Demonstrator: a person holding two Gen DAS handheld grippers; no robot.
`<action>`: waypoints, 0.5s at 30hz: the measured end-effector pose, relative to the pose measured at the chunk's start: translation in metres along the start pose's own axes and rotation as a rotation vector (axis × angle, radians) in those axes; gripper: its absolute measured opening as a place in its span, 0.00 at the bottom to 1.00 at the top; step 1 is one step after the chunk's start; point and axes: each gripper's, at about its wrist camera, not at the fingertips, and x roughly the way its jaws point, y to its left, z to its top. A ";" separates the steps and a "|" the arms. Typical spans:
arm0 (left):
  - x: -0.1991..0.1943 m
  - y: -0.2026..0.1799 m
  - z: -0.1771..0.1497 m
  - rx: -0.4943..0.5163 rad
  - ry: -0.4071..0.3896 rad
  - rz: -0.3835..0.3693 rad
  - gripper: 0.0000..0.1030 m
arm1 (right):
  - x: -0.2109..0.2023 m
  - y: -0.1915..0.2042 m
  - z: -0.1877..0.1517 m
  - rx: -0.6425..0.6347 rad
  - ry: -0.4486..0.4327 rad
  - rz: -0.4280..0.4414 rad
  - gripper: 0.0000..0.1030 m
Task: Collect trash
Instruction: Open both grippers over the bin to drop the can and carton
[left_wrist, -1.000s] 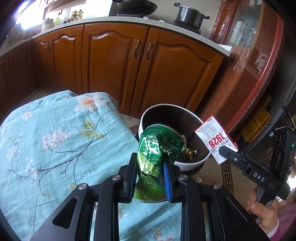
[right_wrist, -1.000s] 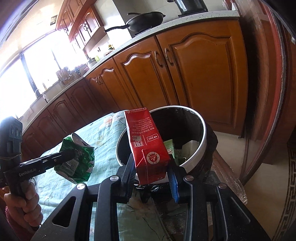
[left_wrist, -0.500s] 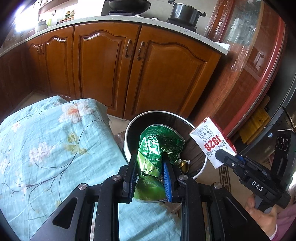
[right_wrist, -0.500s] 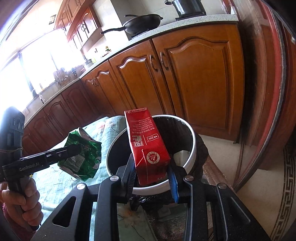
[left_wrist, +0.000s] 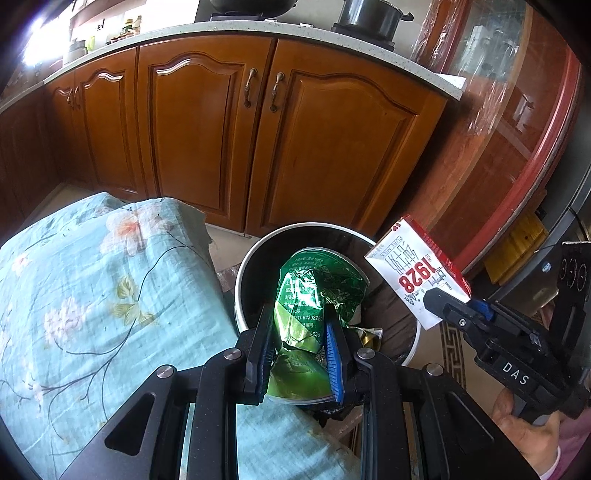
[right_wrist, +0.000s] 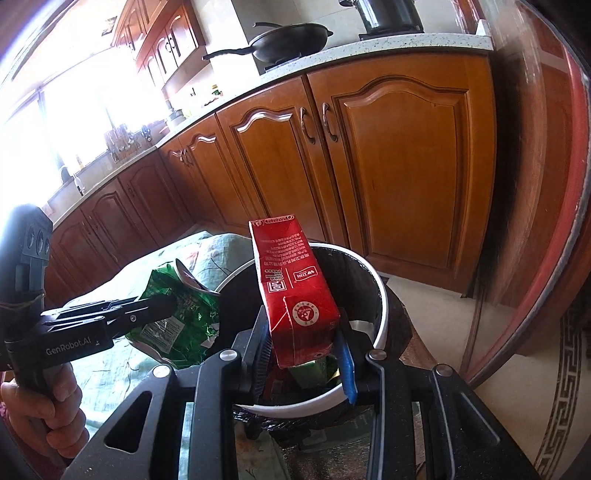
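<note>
Now, left wrist: left hand-held gripper (left_wrist: 298, 350) pinching crumpled green packet (left_wrist: 314, 295) over trash bin (left_wrist: 243, 280) rim. Right wrist: right hand-held gripper (right_wrist: 304, 356) clamping red milk carton (right_wrist: 293, 291) above bin mouth. Step: drop-off. Next, likely: spread both, release inside.

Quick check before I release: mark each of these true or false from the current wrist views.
1. The left gripper is clamped on a crumpled green foil snack bag. True.
2. The right gripper is empty. False: it grips a red rectangular milk carton.
3. The round white-rimmed trash bin already holds some litter. True.
4. The carton lies on the floral blue tablecloth. False: it is held in the air at the bin.
5. The wooden cabinet doors stand open. False: they are shut.
</note>
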 end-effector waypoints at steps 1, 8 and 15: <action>0.002 -0.002 0.002 0.003 0.001 0.003 0.23 | 0.002 0.000 0.001 -0.006 0.005 -0.003 0.31; 0.015 -0.008 0.008 0.010 0.023 0.017 0.23 | 0.014 0.002 0.005 -0.041 0.039 -0.015 0.31; 0.025 -0.011 0.012 0.007 0.041 0.024 0.23 | 0.025 -0.002 0.007 -0.050 0.068 -0.025 0.31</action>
